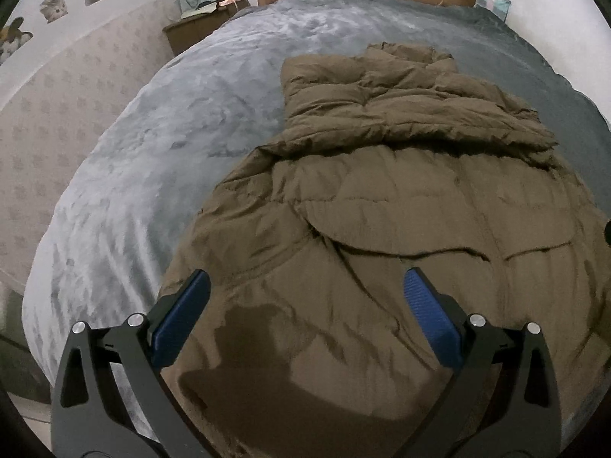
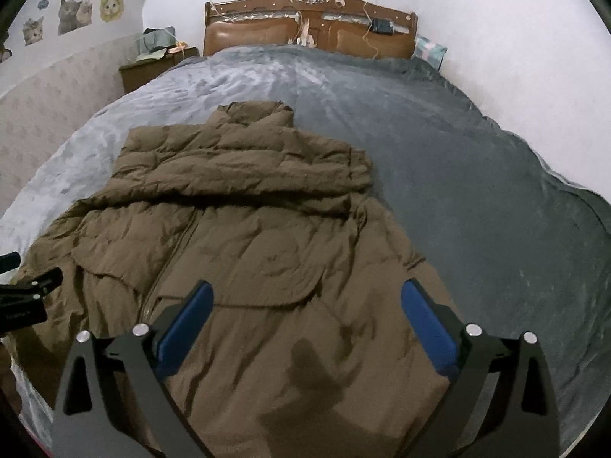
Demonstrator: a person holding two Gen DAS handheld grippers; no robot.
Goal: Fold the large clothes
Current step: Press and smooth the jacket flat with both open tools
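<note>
A large brown puffer coat [image 1: 382,198] lies flat on the bed, with both sleeves folded across its upper part and the collar at the far end. It also shows in the right wrist view [image 2: 244,229]. My left gripper [image 1: 305,297] is open and empty, hovering above the coat's near hem on the left side. My right gripper [image 2: 305,305] is open and empty, hovering above the near hem on the right side. The left gripper's body [image 2: 23,294] shows at the left edge of the right wrist view.
The coat lies on a grey-blue plush blanket [image 1: 172,122] covering the bed [image 2: 458,175]. A wooden headboard [image 2: 309,23] stands at the far end. A nightstand [image 2: 152,65] with bags stands at the far left against the wall.
</note>
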